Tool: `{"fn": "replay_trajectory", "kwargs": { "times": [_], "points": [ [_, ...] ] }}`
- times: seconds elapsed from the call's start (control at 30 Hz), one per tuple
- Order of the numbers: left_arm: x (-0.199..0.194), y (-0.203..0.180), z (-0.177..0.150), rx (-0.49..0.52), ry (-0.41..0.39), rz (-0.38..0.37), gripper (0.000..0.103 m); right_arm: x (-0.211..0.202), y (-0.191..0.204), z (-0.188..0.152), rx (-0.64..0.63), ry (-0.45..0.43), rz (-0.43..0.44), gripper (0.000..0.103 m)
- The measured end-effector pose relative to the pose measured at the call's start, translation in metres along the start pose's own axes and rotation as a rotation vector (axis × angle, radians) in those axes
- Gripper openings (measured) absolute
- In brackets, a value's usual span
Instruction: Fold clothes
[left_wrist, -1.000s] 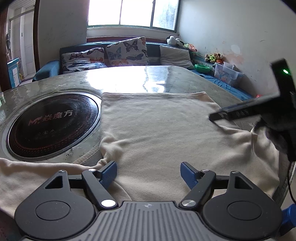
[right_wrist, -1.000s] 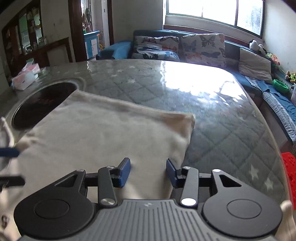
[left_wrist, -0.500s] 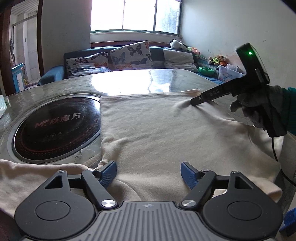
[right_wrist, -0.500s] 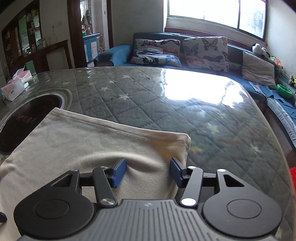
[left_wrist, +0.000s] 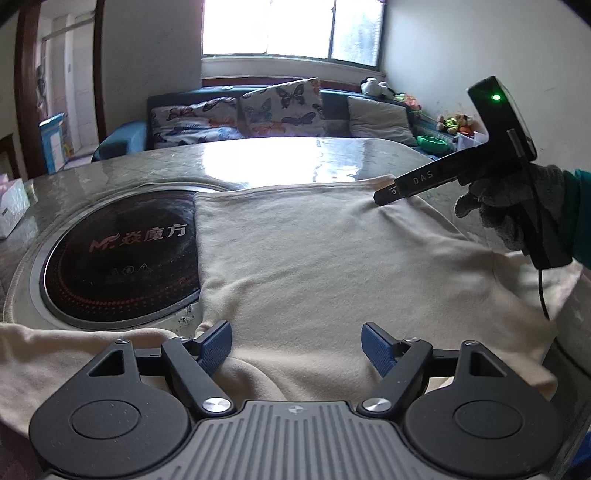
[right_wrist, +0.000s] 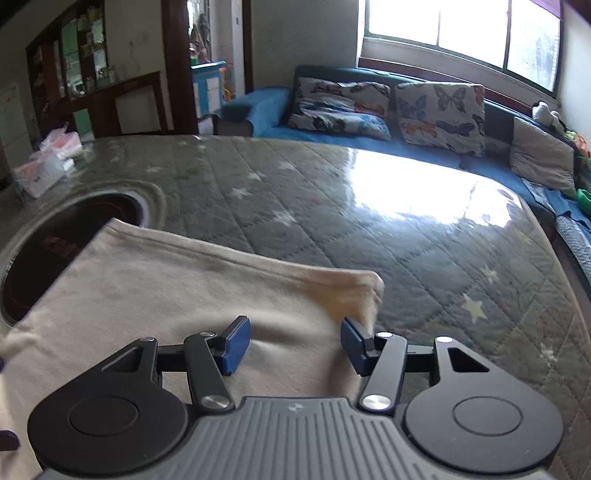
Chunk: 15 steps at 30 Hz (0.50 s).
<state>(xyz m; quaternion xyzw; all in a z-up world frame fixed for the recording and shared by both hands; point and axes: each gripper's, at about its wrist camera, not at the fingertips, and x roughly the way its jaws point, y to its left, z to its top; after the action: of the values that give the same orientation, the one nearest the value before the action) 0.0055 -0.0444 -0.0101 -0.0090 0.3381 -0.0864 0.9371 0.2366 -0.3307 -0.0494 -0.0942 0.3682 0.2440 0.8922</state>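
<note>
A cream garment (left_wrist: 314, 258) lies spread flat on the quilted table, with its left part over the rim of a round cooktop. My left gripper (left_wrist: 295, 339) hovers open over the garment's near edge, where the cloth bunches into a fold; neither pad presses on it. My right gripper (right_wrist: 293, 338) is at the garment's far right corner (right_wrist: 369, 284), jaws apart with cloth lying beneath them. The right pad sits against the slightly raised corner. In the left wrist view the right gripper (left_wrist: 384, 195) is held by a gloved hand (left_wrist: 509, 206), its tip resting on that corner.
A black round cooktop (left_wrist: 118, 251) is set into the table (right_wrist: 406, 240) left of the garment. A tissue pack (left_wrist: 11, 206) lies at the far left. Behind the table stands a blue sofa with butterfly cushions (left_wrist: 280, 107). Shiny quilted tabletop stretches beyond the garment.
The right gripper moved away across the garment to its far right corner and its jaws widened a little. The left gripper stayed put.
</note>
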Motion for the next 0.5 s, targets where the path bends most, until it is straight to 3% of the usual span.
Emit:
{"fn": "replay_trajectory", "kwargs": {
  "times": [0.23, 0.5],
  "points": [
    [0.002, -0.021, 0.014, 0.038, -0.019, -0.064, 0.08, 0.022, 0.005, 0.016, 0.0, 0.039, 0.009, 0.054],
    [0.01, -0.036, -0.003, 0.103, 0.019, -0.083, 0.083, 0.036, 0.014, 0.03, -0.047, 0.047, -0.017, 0.056]
  ]
}}
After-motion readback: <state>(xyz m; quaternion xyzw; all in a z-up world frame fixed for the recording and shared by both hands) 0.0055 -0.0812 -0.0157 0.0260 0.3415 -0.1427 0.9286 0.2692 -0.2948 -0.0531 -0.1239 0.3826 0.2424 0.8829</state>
